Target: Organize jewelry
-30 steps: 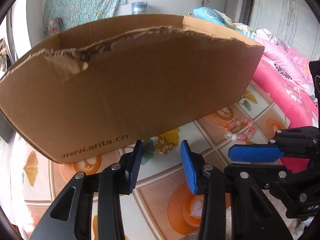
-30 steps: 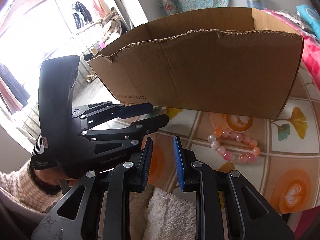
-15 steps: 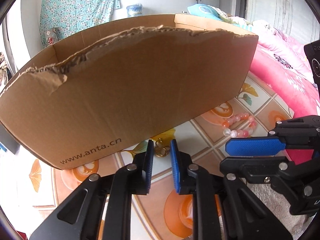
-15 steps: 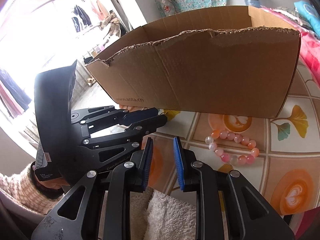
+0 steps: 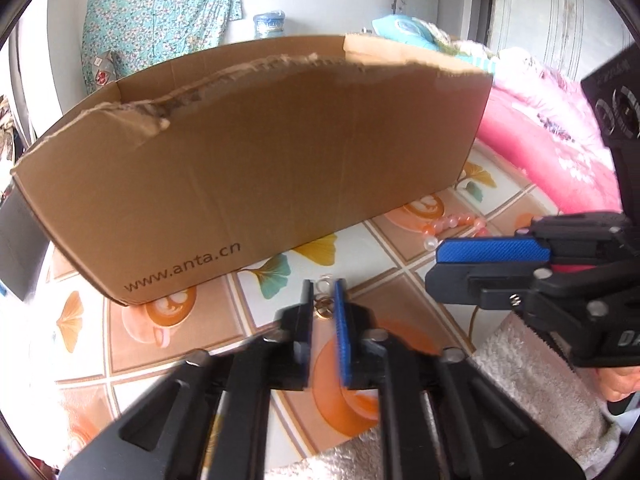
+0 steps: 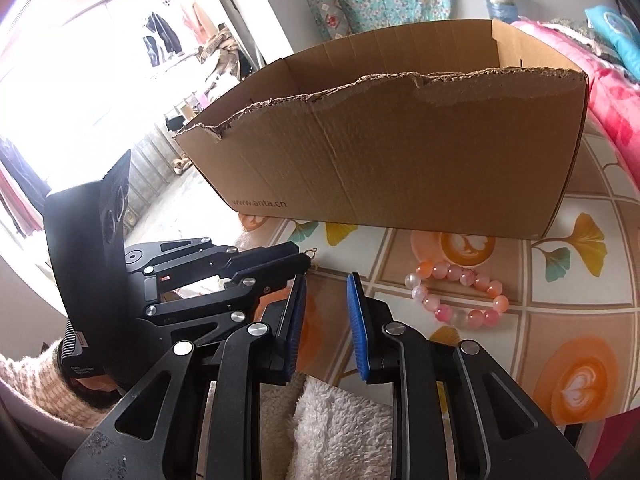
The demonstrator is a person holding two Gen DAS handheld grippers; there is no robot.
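On the left, the left gripper (image 5: 323, 308) has its blue pads pinched together on a small gold trinket (image 5: 323, 307) on the patterned tablecloth (image 5: 416, 256) — just in front of the cardboard box (image 5: 256, 168). Further right, the right gripper (image 6: 326, 312) hovers with its pads slightly apart and nothing between them, the pink bead bracelet (image 6: 456, 293) lying to its right — near the box's front wall.

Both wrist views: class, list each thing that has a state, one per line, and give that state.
Left gripper: shut on the gold jewelry piece.
Right gripper: open, nothing between its fingers.
Cardboard box: open-topped, upright, front edge torn.
Bead bracelet: lying flat on the tablecloth, untouched.
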